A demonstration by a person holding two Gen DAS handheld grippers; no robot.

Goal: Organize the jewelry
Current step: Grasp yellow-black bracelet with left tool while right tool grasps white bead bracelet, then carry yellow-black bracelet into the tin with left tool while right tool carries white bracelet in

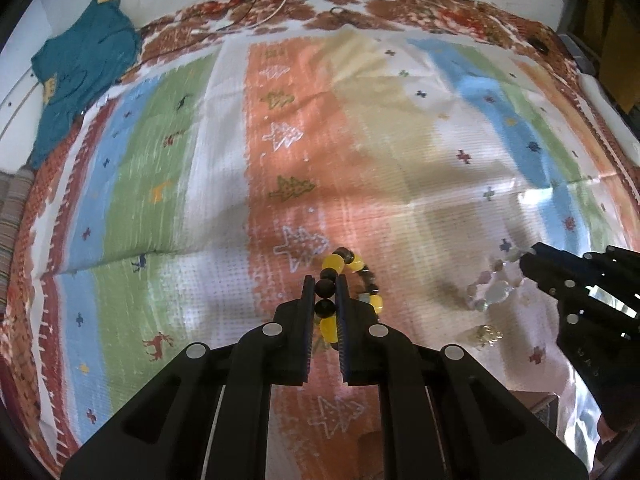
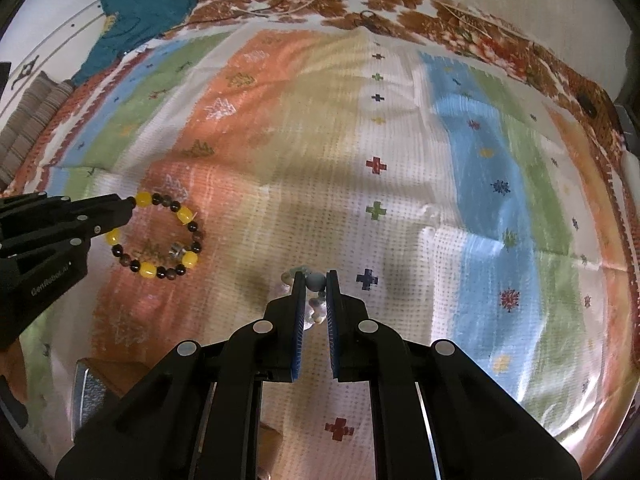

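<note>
My left gripper [image 1: 325,285] is shut on a bracelet of yellow and dark brown beads [image 1: 360,276], gripping two dark beads between its pads. The same bracelet [image 2: 160,236] shows as a full ring in the right wrist view, held at its left side by the left gripper [image 2: 130,208]. My right gripper [image 2: 314,280] is shut on a pale bracelet of clear and pastel beads [image 2: 314,304]. That pale bracelet [image 1: 492,290] shows in the left wrist view at the tip of the right gripper [image 1: 524,258]. A small gold trinket [image 1: 486,334] lies near it.
A colourful striped mat [image 1: 280,140] covers the surface. A teal garment [image 1: 76,76] lies at the far left. Cables [image 1: 260,4] trail at the far edge. A brown box with a silvery lining [image 2: 96,384] sits at the near left of the right wrist view.
</note>
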